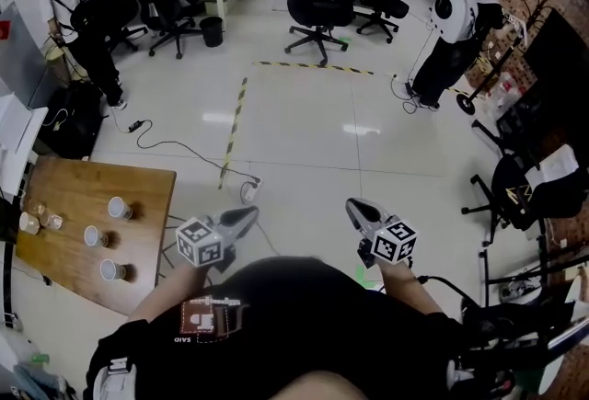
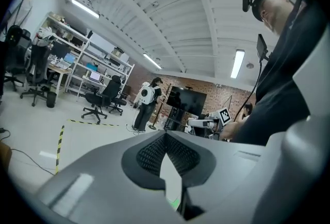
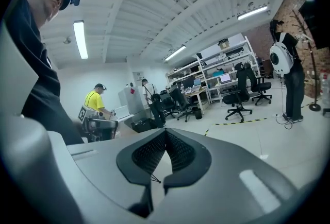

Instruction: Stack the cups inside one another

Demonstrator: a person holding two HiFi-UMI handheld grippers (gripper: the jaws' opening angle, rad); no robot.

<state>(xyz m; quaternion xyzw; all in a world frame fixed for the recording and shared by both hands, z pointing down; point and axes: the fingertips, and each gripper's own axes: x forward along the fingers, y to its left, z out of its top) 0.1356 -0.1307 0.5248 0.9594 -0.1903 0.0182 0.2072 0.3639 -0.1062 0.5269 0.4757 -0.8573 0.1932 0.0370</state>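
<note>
Off at lower left, white cups (image 1: 95, 235) are sitting on the surface (image 1: 83, 187), nearer the left claw (image 1: 247, 217) than the right claw (image 1: 355, 208). Both are hanging shut, empty.

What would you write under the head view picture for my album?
Left gripper and right gripper, both shut and empty, over the floor; cups sit on the wooden table at left.

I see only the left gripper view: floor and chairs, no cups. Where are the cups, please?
Observer: On a wooden table at the person's left; the left gripper is off it, above the floor.
Operator: How many cups?
Observer: Three white cups stand apart; a small group near the table's edge I cannot count.
Operator: Is the right gripper holding something?
Observer: No, the right gripper has its jaws together and empty.
</note>
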